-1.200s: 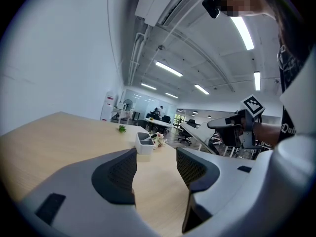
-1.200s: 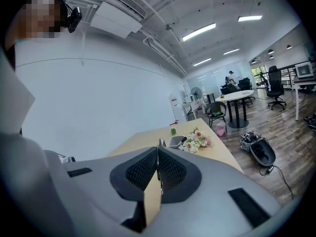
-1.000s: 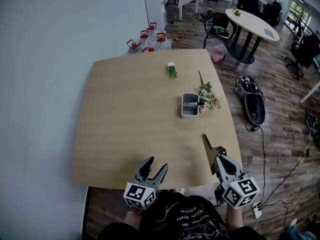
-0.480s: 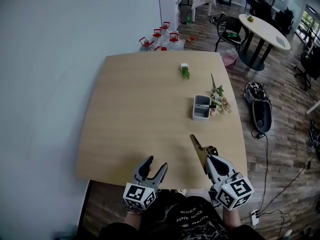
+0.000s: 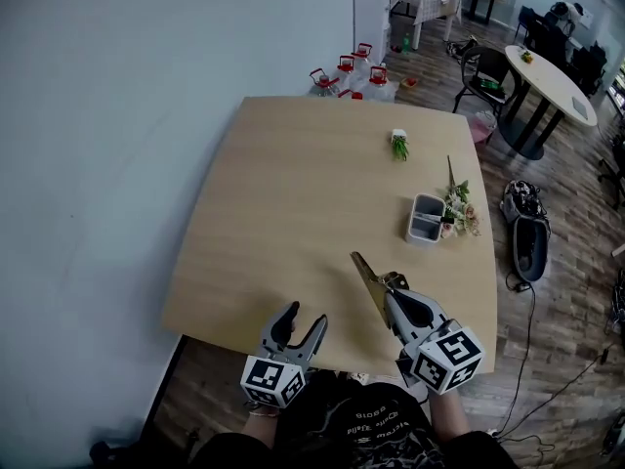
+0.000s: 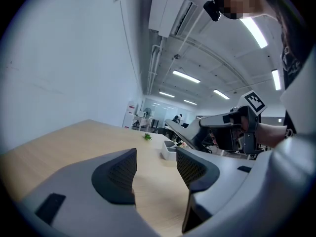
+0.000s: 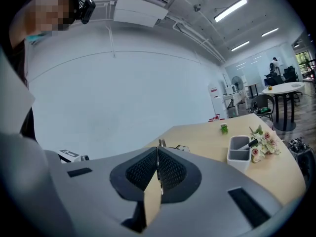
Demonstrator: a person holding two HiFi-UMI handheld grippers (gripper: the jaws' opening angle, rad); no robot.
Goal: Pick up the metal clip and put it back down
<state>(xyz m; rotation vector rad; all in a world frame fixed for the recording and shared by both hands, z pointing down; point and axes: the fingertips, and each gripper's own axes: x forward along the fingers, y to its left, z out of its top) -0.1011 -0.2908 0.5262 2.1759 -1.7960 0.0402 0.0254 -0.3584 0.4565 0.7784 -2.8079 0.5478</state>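
Over a light wooden table (image 5: 273, 223) in an open office, the right gripper (image 5: 389, 293) pinches a flat brass-coloured metal clip (image 5: 368, 279) clear of the tabletop, so lifting looks done and setting down remains; the left gripper (image 5: 301, 320) hangs open and empty

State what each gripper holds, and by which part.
Right gripper: the metal clip, pinched across its flat plate, front end jutting ahead. Left gripper: nothing.

Matt, smooth light-wood table (image 5: 293, 213), dull brass-toned metal clip (image 5: 368, 281), matt grey plastic organiser (image 5: 427, 219), dark wood-plank floor (image 5: 576, 262).
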